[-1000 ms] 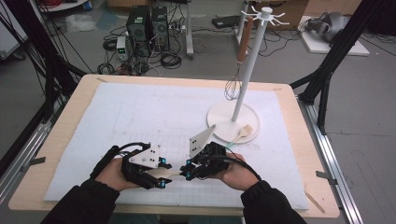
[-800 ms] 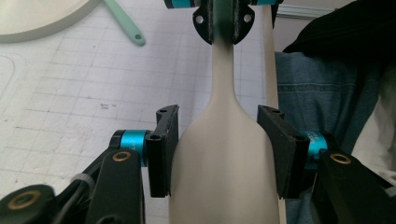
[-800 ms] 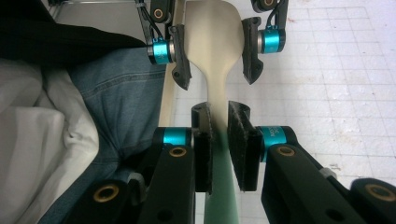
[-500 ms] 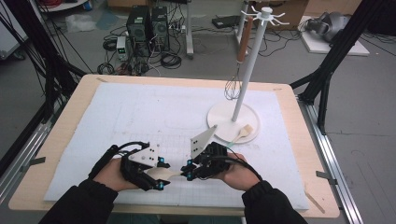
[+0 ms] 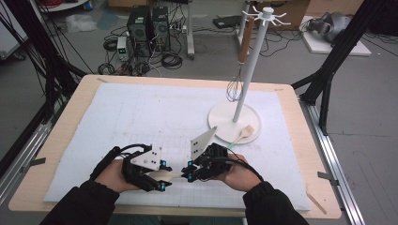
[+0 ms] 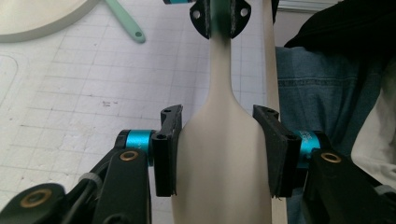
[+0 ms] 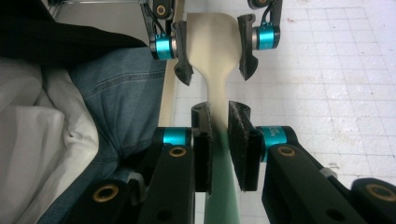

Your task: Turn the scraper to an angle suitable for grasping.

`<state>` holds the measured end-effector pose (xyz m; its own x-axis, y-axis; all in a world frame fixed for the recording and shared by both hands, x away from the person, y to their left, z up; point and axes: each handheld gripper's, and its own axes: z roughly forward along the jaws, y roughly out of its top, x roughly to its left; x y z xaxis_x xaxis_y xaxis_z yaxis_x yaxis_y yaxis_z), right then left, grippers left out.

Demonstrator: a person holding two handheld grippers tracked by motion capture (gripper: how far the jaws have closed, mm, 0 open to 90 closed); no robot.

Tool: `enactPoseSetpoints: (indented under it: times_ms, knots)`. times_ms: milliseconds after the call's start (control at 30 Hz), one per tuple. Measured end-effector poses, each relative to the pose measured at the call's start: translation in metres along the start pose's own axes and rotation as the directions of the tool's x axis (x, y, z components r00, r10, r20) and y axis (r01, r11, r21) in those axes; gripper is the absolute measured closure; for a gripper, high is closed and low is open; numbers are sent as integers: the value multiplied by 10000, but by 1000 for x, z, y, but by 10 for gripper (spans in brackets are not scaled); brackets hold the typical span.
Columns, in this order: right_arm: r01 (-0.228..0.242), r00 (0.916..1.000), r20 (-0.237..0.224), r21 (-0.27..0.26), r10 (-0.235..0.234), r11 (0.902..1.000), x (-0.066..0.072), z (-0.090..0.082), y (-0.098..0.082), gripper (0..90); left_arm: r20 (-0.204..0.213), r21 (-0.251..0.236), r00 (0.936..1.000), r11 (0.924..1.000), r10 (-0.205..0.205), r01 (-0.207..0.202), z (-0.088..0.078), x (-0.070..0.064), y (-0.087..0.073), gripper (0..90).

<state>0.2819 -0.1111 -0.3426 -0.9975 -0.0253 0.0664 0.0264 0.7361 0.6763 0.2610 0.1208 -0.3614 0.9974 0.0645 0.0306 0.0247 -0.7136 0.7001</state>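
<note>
A spatula with a cream blade and a pale green handle hangs level between my two grippers at the table's near edge. My left gripper holds its wide blade. Both pads touch the blade's sides, and the jaws have just been closing on it. My right gripper is shut on the narrow neck, where cream turns to green. The left gripper view has the right gripper at the top. The right gripper view looks past its own jaws to the left gripper on the blade.
A white stand on a round base rises at the right of the white mat, with a whisk hanging from it. A second green-handled utensil leans on the base. A wooden stick lies at the near right corner.
</note>
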Motion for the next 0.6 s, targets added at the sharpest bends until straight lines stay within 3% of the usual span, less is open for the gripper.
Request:
enactPoseSetpoints:
  times_ms: [600]
  knots:
    - [-214,9998,-54,-299,213,9993,-4,5,-5,792,-254,6,9997,10000,59,-58,-3,-1,0,560]
